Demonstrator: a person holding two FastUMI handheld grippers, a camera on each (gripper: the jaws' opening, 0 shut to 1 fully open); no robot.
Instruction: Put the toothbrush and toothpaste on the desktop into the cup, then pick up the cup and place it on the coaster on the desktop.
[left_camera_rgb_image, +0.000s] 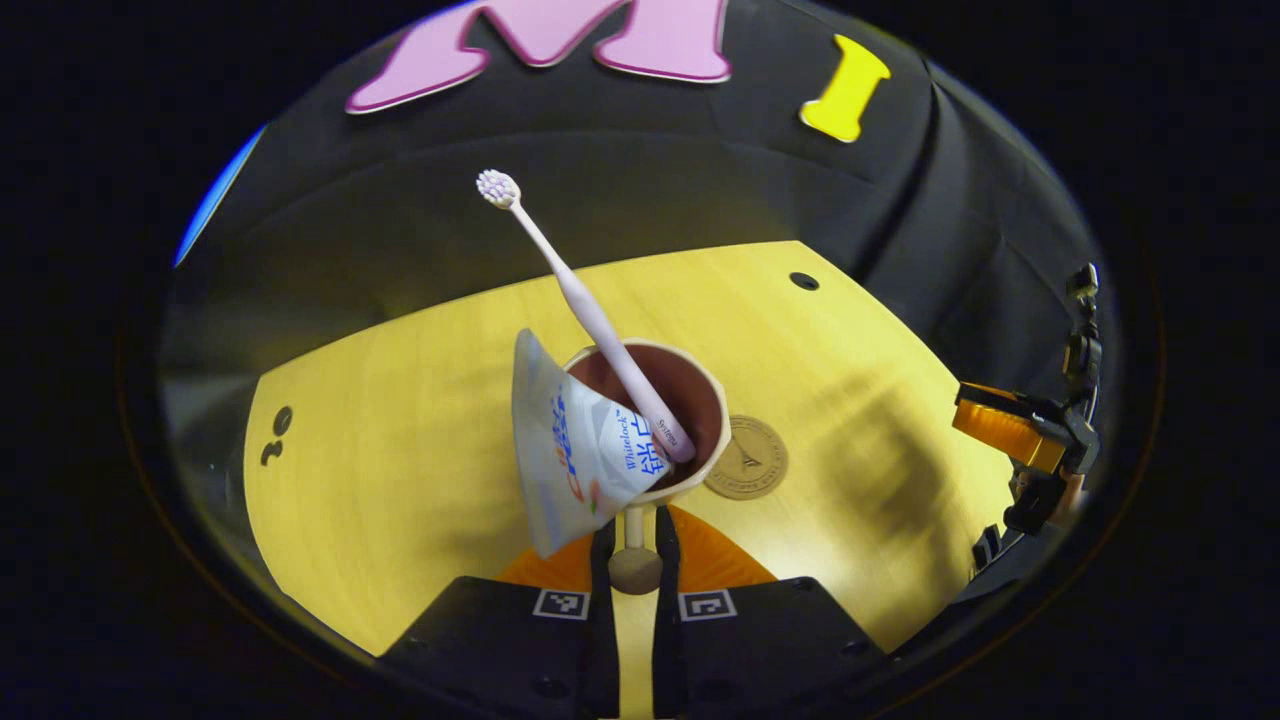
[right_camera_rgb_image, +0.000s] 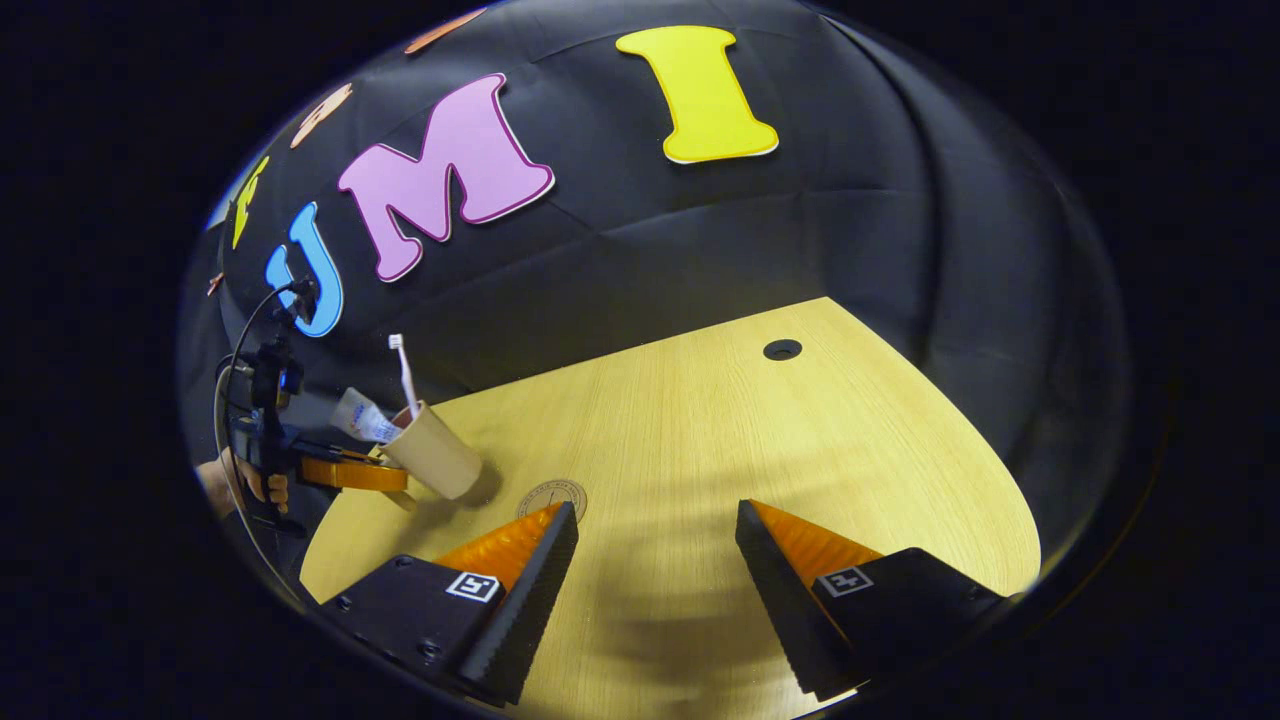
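My left gripper (left_camera_rgb_image: 633, 535) is shut on the handle of a beige cup (left_camera_rgb_image: 695, 390) with a brown inside. A pale pink toothbrush (left_camera_rgb_image: 590, 310) stands in the cup, bristles up, and a white toothpaste tube (left_camera_rgb_image: 570, 450) leans out over its left rim. A round tan coaster (left_camera_rgb_image: 747, 458) lies on the table just right of the cup. In the right gripper view the cup (right_camera_rgb_image: 435, 455) hangs tilted above the table, held by the left gripper (right_camera_rgb_image: 392, 477), with the coaster (right_camera_rgb_image: 555, 492) a little to its right. My right gripper (right_camera_rgb_image: 655, 560) is open over bare wood.
The light wooden table (right_camera_rgb_image: 700, 430) has a round cable hole (right_camera_rgb_image: 782, 349) near its far edge, against the black cloth wall. A hand (right_camera_rgb_image: 250, 485) holds the left gripper at the table's left edge. The right gripper (left_camera_rgb_image: 1030, 430) shows at the table's right edge.
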